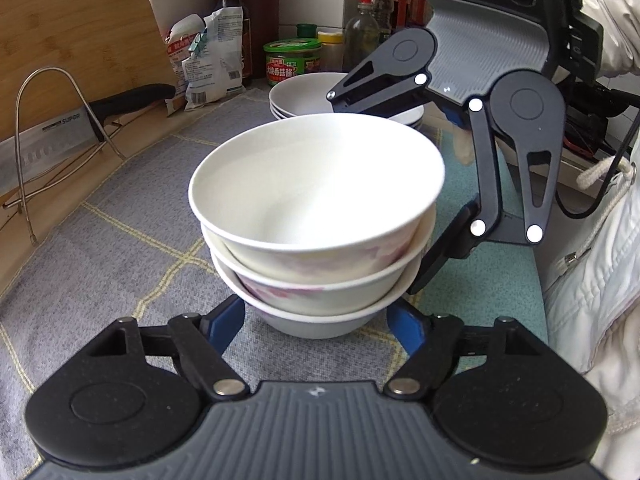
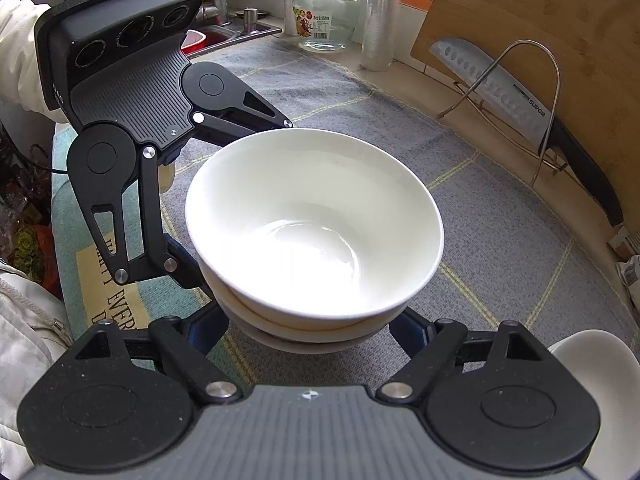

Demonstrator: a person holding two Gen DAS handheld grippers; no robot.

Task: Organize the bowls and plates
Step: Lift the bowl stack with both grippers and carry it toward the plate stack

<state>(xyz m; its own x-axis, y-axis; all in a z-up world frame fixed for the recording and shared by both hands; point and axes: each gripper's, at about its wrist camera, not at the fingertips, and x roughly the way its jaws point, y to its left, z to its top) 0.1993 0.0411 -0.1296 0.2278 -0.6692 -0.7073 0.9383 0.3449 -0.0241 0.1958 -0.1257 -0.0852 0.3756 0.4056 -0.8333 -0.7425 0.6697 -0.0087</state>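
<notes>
**Stacked bowls between two grippers on a cluttered counter**

Grey checked cloth (image 1: 120, 248) covers the kitchen counter. From the left wrist view, a stack of three white bowls (image 1: 316, 216) stands straight ahead of the left gripper (image 1: 320, 320), its lowest bowl sitting between the blue fingertips (image 1: 230, 318). These jaws are spread to either side of that bowl's base; whether the pads touch it cannot be told. Beyond the stack and to its right, the right gripper (image 1: 416, 200) reaches in from the opposite side, one finger down beside the stack, the other over its far rim. Behind it sits a pile of shallow white plates (image 1: 296, 96). Farther back stand a green-lidded jar (image 1: 292, 60), bottles (image 1: 362, 36) and packets. Left of the jaws, a wire rack (image 1: 52, 140) holds a cleaver (image 1: 44, 140) against a wooden cutting board (image 1: 76, 32).

From the right wrist view, the same stack (image 2: 316, 224) fills the space ahead of the right gripper (image 2: 316, 328), whose jaws stand open around the lower bowls, pads hidden beneath the rims. The left gripper (image 2: 240, 208) blocks the stack's far left side. Behind stand a glass jar (image 2: 326, 12), the rack (image 2: 520, 92) and cleaver (image 2: 500, 88). Another white dish (image 2: 600, 376) edges in at the right.
</notes>
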